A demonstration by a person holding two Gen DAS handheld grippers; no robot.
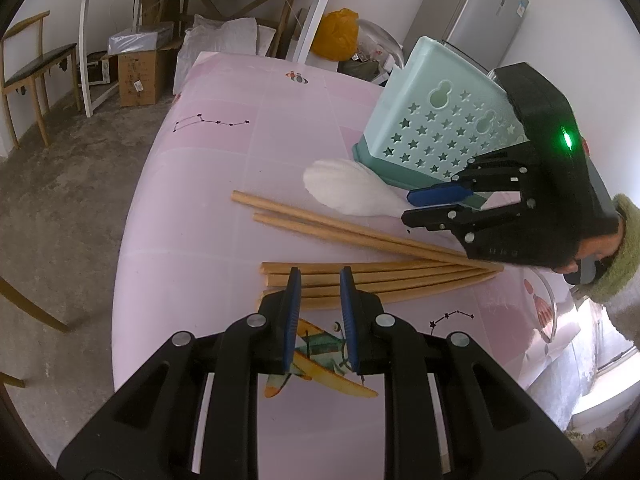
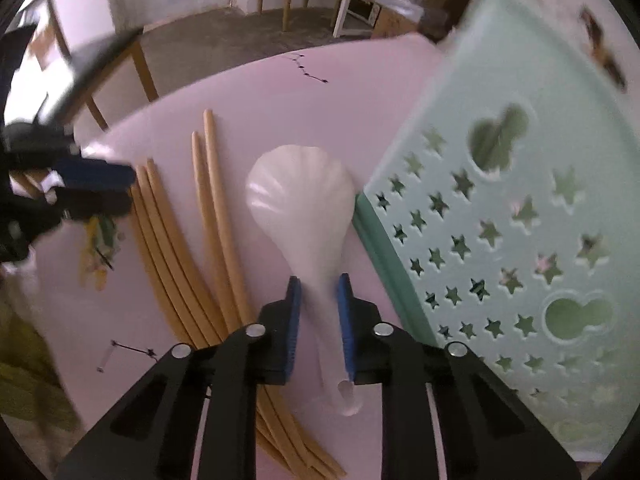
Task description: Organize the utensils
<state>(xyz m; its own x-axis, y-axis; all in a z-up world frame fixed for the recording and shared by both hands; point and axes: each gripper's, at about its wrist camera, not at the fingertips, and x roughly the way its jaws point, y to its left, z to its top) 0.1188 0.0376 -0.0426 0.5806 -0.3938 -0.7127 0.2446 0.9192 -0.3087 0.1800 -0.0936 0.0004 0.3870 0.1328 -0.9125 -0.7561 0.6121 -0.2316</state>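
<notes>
Soft daylight, left wrist view sharp, right wrist view motion-blurred, fisheye bending, dark corners

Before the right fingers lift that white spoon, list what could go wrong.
1. The right gripper straddles only the white spoon's thin handle; it may swing or slip.
2. The spoon lies against the green basket's base; lifting could catch it.
3. The chopsticks alongside could be nudged.

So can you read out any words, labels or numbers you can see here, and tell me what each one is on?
No text here can be read.
Cardboard box: dark print and a small label, too small to read.
Fridge: a blue sticker, too small to read.
Pink tablecloth: only pictures, constellation lines, a plane, a planet; no words.
Green basket: star cut-outs, no lettering.
Spoon and chopsticks: no markings visible.
</notes>
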